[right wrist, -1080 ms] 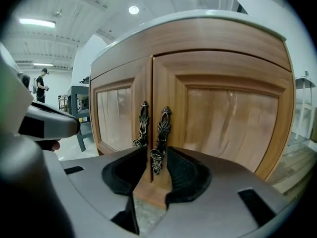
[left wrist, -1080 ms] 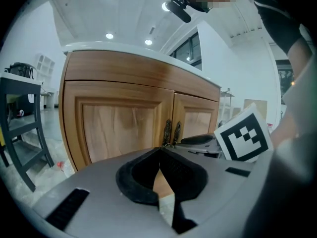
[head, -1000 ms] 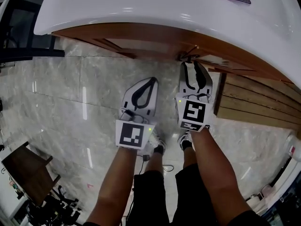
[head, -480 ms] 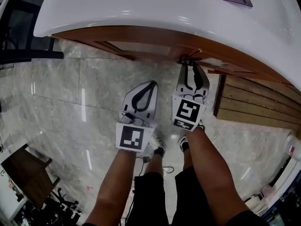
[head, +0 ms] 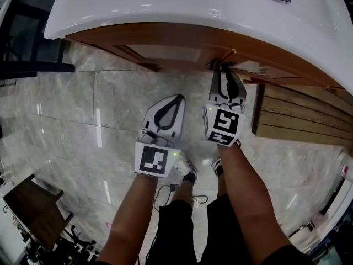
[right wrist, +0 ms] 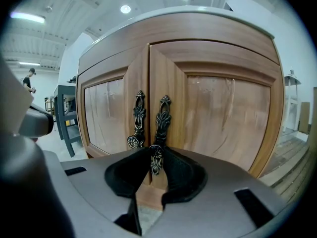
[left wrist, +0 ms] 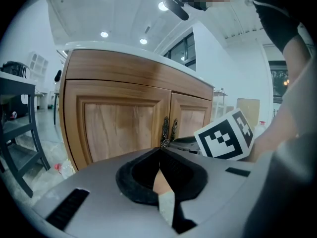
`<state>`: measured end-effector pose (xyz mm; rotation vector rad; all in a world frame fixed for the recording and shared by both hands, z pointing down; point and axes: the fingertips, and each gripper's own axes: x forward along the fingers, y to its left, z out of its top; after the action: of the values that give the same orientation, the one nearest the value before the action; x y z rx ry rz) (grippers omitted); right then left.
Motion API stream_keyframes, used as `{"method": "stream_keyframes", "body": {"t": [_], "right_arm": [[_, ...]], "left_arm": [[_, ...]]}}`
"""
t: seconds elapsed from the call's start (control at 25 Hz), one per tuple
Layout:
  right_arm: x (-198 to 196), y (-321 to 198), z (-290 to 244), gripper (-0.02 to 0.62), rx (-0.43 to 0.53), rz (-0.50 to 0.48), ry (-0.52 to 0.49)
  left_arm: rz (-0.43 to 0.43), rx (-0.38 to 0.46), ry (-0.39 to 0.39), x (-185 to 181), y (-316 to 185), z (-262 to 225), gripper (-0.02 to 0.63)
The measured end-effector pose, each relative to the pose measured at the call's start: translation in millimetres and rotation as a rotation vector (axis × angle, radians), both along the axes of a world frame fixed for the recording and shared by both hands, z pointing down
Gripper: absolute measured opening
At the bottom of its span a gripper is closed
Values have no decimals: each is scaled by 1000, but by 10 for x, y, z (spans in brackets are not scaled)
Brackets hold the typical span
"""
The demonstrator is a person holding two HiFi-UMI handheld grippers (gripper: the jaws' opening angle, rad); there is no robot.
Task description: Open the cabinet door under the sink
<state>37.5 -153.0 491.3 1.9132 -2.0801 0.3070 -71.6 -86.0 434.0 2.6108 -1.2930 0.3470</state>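
The wooden cabinet (head: 165, 43) stands under the white sink counter (head: 193, 4), both doors closed. Two ornate dark metal handles hang side by side at the centre seam: the left door's handle (right wrist: 138, 115) and the right door's handle (right wrist: 161, 120). My right gripper (right wrist: 156, 156) is shut on the lower rosette end of the right door's handle, and in the head view it (head: 223, 66) reaches up against the cabinet front. My left gripper (head: 177, 97) hovers over the floor short of the cabinet, shut with nothing in it (left wrist: 160, 150). Both handles (left wrist: 169, 128) show beyond it.
A wooden slatted platform (head: 298, 117) lies on the marble floor right of the cabinet. A dark metal frame (left wrist: 20, 128) stands to the left. A small brown table (head: 30, 203) is at the lower left. The person's legs and shoes (head: 185, 167) are below the grippers.
The right gripper's jaws have narrowed around the right door's handle. The left gripper has stayed about where it was.
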Motion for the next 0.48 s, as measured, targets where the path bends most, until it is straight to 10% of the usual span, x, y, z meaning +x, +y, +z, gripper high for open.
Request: {"method": "stream_keyframes", "body": {"t": [0.48], "right_arm": [[24,359,33,94,-9,-66,-15]], "left_arm": [[20,22,-11,-73,328,39,21]]}}
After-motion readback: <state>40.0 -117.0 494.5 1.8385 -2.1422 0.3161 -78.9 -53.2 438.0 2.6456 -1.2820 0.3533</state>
